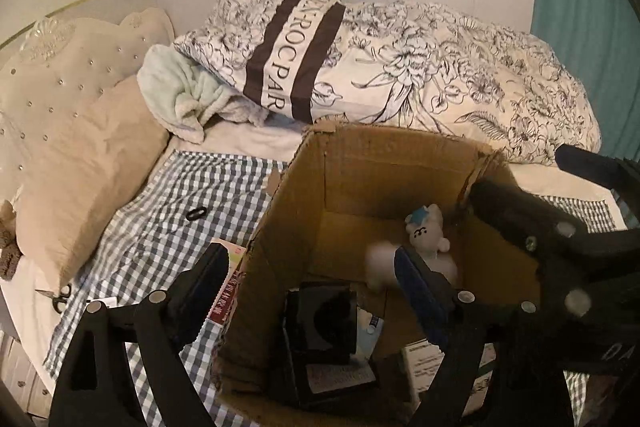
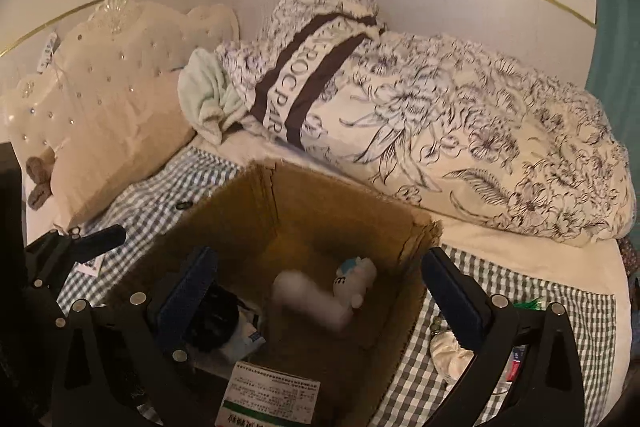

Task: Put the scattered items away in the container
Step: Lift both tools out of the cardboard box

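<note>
Both claws are hanging over the open cardboard box (image 1: 304,187), low and centre in each view, because that is where the clutter is meant to go. The left claw (image 1: 308,269) is standing wide apart with nothing between its jaws. The right claw (image 2: 320,285) is likewise spread wide and gripping nothing. Below them a blurred white object (image 2: 308,297) is showing mid-box beside a small white plush toy (image 1: 426,233); it is probably dropping in. A black case (image 1: 320,315) and a labelled packet (image 2: 272,401) are already lying inside. On the checked bedspread (image 1: 168,211), a black ring (image 1: 196,213) at mid-left and scissors (image 1: 60,297) at lower left are lying outside the box, not yet collected.
</note>
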Demonstrator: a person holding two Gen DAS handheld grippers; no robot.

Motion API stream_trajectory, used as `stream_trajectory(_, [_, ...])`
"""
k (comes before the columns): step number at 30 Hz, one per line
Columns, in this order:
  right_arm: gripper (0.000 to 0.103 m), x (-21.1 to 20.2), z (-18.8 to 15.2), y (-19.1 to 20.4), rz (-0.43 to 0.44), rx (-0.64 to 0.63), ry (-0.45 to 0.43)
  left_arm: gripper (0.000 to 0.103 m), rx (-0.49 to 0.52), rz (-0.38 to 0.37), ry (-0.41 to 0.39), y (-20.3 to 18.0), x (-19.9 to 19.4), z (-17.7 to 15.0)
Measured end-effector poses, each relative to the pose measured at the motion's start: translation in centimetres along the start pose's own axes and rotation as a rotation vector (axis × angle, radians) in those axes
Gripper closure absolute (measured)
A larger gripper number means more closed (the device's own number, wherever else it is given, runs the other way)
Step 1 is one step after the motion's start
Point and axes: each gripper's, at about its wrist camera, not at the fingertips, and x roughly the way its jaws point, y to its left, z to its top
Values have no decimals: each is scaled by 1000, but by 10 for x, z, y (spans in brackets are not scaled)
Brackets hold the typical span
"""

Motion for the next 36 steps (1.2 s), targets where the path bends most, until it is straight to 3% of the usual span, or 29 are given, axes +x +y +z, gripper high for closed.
stream_trajectory(22, [0, -141, 0, -23, -84, 45, -135, 0, 0, 5, -161, -25, -121, 6])
stream_trajectory(36, [0, -202, -28, -40, -154, 73, -147, 0, -13, -15, -220, -43, -173, -11])
